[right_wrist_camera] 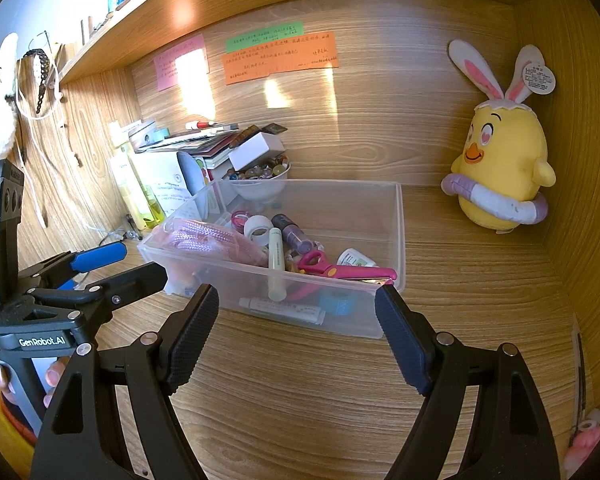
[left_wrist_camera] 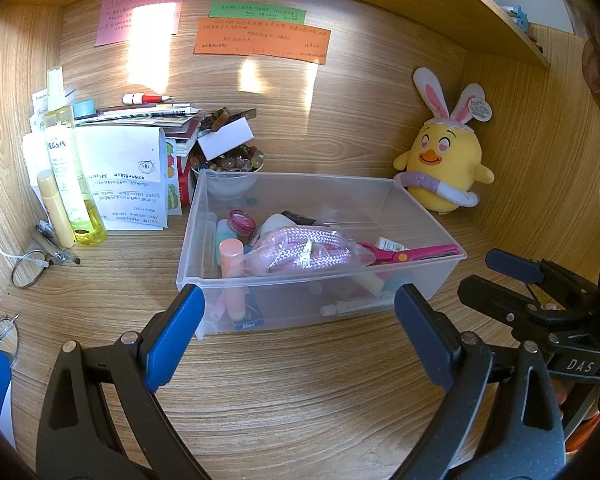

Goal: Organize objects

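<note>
A clear plastic bin (left_wrist_camera: 420, 216) (right_wrist_camera: 396, 224) stands on the wooden desk. It holds a bagged pink rope (left_wrist_camera: 308, 250) (right_wrist_camera: 216, 238), pink scissors (left_wrist_camera: 412, 254) (right_wrist_camera: 340, 270), tubes, tape rolls and small bottles. My left gripper (left_wrist_camera: 300, 312) is open and empty, just in front of the bin's near wall. My right gripper (right_wrist_camera: 296, 312) is open and empty, in front of the bin's right corner. Each gripper also shows in the other's view, the right gripper (left_wrist_camera: 512, 272) at the right and the left gripper (right_wrist_camera: 128, 264) at the left.
A yellow chick plush (left_wrist_camera: 444, 160) (right_wrist_camera: 504, 164) stands at the back right. At the back left are a yellow spray bottle (left_wrist_camera: 66, 160), a stack of papers and books (left_wrist_camera: 140, 140), and a bowl of marbles (left_wrist_camera: 228, 164) (right_wrist_camera: 260, 176). Sticky notes (left_wrist_camera: 260, 36) hang on the back wall. A shelf runs overhead.
</note>
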`<state>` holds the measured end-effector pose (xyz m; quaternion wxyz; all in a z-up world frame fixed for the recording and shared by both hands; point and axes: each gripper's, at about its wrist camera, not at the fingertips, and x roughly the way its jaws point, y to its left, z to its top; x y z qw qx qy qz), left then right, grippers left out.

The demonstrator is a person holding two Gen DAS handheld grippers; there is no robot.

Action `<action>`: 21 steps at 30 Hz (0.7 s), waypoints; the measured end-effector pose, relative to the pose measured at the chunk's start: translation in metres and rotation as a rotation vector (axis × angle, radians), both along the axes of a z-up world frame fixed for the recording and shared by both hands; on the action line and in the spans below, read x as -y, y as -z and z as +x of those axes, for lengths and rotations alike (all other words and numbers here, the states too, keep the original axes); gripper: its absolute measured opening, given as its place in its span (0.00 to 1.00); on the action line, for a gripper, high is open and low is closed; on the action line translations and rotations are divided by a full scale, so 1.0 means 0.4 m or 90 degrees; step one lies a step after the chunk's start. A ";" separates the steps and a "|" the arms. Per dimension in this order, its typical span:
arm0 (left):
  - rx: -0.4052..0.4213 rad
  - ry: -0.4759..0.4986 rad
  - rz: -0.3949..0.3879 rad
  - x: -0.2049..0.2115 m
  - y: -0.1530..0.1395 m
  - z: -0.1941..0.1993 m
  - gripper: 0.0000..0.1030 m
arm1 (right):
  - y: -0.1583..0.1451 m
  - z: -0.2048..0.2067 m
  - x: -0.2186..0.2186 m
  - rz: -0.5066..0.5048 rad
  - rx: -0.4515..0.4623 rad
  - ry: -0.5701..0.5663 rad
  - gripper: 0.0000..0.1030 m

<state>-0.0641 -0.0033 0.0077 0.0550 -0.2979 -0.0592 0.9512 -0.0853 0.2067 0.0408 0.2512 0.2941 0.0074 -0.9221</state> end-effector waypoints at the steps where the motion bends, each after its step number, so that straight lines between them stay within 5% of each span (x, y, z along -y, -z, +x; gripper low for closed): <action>1: 0.000 0.001 0.000 0.000 0.000 0.000 0.94 | 0.000 0.000 0.000 0.000 -0.001 0.000 0.76; 21: -0.005 0.003 -0.003 -0.008 -0.006 0.005 0.94 | 0.000 0.002 0.001 0.000 0.000 0.001 0.76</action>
